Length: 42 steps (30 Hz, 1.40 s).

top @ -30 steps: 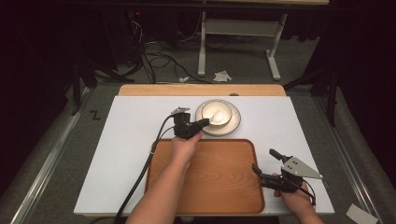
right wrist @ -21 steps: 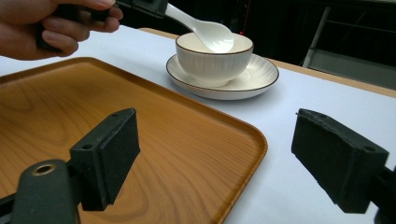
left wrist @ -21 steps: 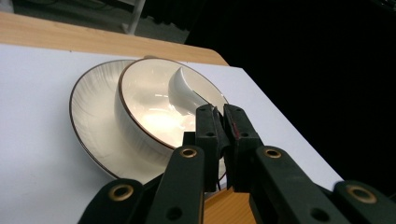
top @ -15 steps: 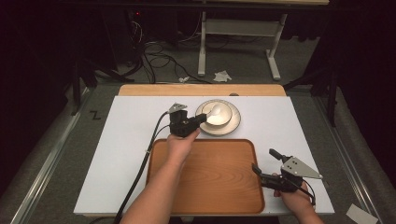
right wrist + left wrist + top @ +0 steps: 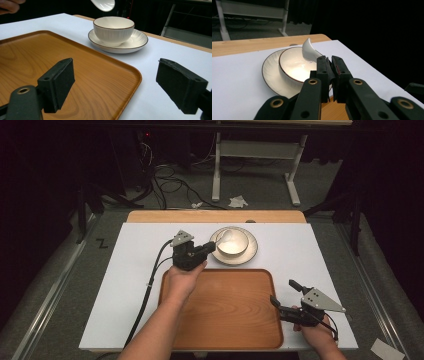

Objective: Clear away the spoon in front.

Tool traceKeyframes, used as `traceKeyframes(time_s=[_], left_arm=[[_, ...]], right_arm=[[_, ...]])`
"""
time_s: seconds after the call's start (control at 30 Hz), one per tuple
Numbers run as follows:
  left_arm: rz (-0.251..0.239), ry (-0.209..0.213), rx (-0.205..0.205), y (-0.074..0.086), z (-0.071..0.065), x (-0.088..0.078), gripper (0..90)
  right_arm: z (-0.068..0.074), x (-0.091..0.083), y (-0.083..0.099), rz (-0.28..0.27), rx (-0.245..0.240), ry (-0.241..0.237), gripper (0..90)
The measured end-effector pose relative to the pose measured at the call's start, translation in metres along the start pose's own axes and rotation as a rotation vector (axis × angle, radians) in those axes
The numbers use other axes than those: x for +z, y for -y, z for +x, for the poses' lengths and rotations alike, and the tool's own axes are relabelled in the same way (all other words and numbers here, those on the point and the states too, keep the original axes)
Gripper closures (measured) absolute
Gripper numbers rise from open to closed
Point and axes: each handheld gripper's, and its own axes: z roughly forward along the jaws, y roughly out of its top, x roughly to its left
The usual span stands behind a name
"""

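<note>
A white table (image 5: pixel 125 285) is being seen across the middle of the high view, with a wooden tray (image 5: pixel 225 315) lying at lower centre. Just above it, a saucer (image 5: pixel 250 256) is carrying a bowl (image 5: pixel 232 242). Left of the bowl, the left gripper (image 5: pixel 210 248) is being held with its jaws clamped on the handle of a white spoon (image 5: pixel 310 50), which is being carried just over the bowl, its long axis running up and away from the jaws toward the frame's top. At lower right, the right gripper (image 5: pixel 282 296) is being kept well apart from the bowl, jaws wide apart and empty. The spoon is judged ready for setting down on the tray.
</note>
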Motion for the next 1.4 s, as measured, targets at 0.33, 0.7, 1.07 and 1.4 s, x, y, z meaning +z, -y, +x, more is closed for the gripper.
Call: traceKeyframes(time_s=[0.33,0.7,1.07,1.4], left_arm=[[-0.032,0.000,0.100,-0.007,-0.013,-0.025,86.0],[-0.063,0.002,0.143,-0.006,-0.010,-0.066,86.0],[-0.090,0.018,0.167,0.011,-0.002,-0.110,86.0],[-0.112,0.051,0.172,0.032,0.004,-0.139,86.1]], right_arm=[[0.000,-0.001,0.000,-0.001,-0.005,0.002,16.4],[0.001,-0.001,0.000,0.004,-0.005,0.009,16.4],[-0.003,-0.002,0.001,0.006,0.012,0.031,16.4],[0.000,0.000,0.002,0.022,0.007,0.021,16.4]])
